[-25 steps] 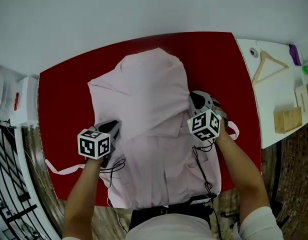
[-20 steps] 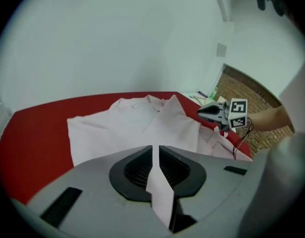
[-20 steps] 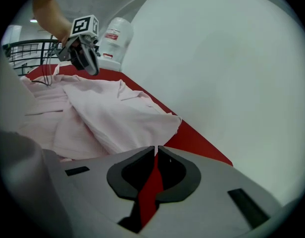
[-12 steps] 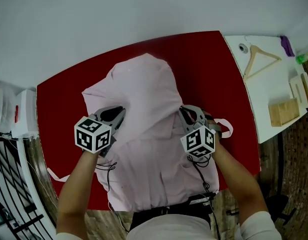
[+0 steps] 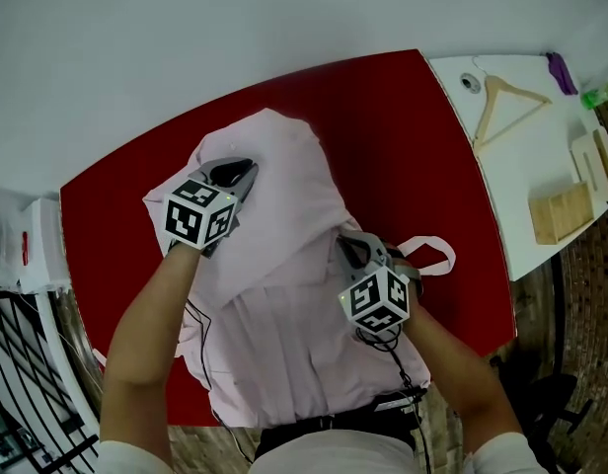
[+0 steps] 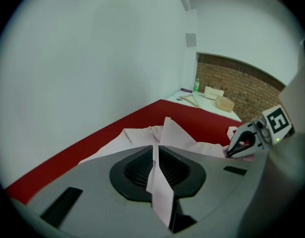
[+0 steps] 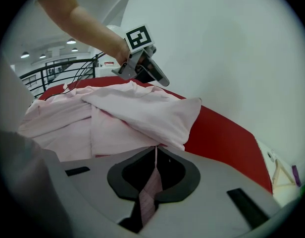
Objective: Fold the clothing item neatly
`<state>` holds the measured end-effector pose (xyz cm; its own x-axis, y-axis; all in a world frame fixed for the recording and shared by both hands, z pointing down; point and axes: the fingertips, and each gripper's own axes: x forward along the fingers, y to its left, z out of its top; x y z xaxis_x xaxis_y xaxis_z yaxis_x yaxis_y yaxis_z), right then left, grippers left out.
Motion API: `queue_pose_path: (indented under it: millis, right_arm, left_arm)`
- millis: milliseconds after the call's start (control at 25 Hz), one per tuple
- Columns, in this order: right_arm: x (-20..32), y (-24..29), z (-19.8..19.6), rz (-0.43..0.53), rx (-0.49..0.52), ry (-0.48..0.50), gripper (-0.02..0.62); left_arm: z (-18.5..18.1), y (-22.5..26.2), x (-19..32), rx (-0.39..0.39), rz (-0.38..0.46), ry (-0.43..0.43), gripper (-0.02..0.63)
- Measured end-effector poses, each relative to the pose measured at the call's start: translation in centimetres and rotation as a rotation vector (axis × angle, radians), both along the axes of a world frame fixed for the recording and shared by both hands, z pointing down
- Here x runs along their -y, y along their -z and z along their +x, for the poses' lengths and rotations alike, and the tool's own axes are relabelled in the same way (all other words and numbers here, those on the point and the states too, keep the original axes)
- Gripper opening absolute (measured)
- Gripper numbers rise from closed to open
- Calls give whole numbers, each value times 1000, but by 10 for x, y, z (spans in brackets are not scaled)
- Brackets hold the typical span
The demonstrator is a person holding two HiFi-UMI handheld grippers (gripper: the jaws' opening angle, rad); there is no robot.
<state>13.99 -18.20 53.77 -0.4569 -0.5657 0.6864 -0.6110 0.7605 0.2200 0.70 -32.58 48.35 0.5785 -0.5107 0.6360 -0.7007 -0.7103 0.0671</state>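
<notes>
A pale pink garment [image 5: 284, 304] lies crumpled on the red table [image 5: 383, 126], its lower hem hanging over the near edge. My left gripper [image 5: 235, 173] is raised over the garment's far left part, shut on a fold of pink cloth [image 6: 160, 182] that runs between its jaws. My right gripper [image 5: 353, 250] sits at the garment's right side, its jaws closing on a thin edge of the cloth [image 7: 153, 180]. A pink strap loop [image 5: 427, 255] lies on the table beside it. Each gripper view shows the other gripper: right gripper [image 6: 246, 140], left gripper [image 7: 142, 66].
A white side table [image 5: 541, 156] at the right holds a wooden hanger [image 5: 506, 97], a wooden box [image 5: 561, 213] and small items. White bins [image 5: 28, 255] stand left of the red table, above a black railing [image 5: 28, 383]. A pale wall lies beyond.
My left gripper has lifted and carried the garment's left edge away from me and toward the middle. The right gripper drew slightly nearer and left, still on the cloth.
</notes>
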Motion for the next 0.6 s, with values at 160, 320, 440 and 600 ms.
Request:
queue_pose_path:
  millis: [160, 320, 440, 600]
  right_arm:
    - [12, -8, 16, -37, -14, -83, 23]
    - [21, -11, 31, -44, -20, -138, 18]
    - [24, -12, 46, -52, -9, -212, 17]
    - [31, -11, 64, -50, 3, -289, 17]
  left_arm:
    - [26, -18, 33, 73, 10, -95, 38]
    - [51, -35, 64, 145, 15, -188, 28]
    - [71, -49, 73, 210, 24, -286, 23]
    - [90, -61, 77, 300, 47, -412, 18]
